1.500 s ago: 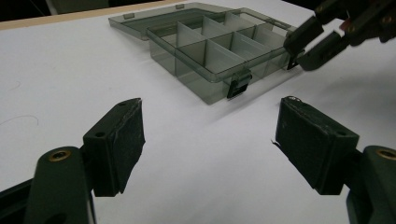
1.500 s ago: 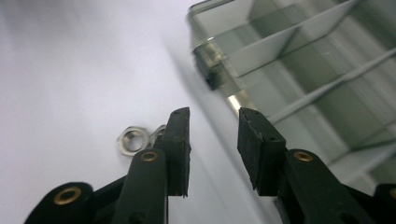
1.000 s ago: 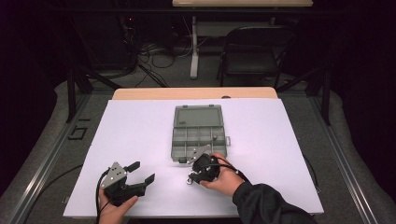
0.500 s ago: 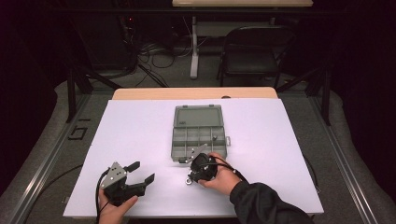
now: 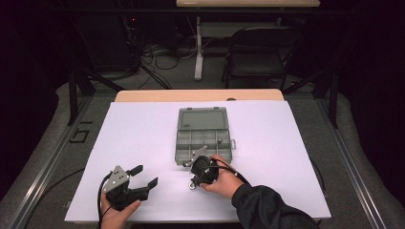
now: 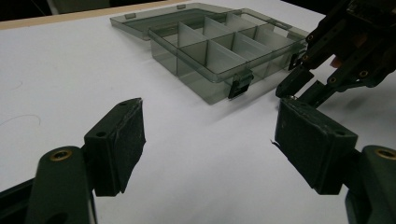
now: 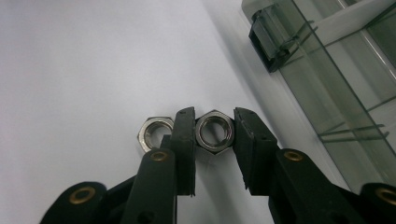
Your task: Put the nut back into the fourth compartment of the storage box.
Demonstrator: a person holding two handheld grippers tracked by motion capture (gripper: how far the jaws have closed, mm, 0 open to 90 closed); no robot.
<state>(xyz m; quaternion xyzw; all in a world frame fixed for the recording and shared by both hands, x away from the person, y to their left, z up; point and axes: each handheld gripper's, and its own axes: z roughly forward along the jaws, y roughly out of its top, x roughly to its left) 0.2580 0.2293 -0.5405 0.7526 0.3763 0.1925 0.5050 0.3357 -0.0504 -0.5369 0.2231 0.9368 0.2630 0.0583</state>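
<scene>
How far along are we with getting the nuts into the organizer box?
Done: the organizer box lies open on the table, lid back. In hand: the right gripper has just closed its jaws on one hex nut, still down on the white surface. Left: lifting it into a compartment, then the second nut beside it. The left gripper waits open.

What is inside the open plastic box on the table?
The box shows only dividers; the compartments seen in the left gripper view look empty. The right gripper and hand cover part of its near edge in the high view.

Lab: white-covered table, dark curtains, floor cables, chair.
</scene>
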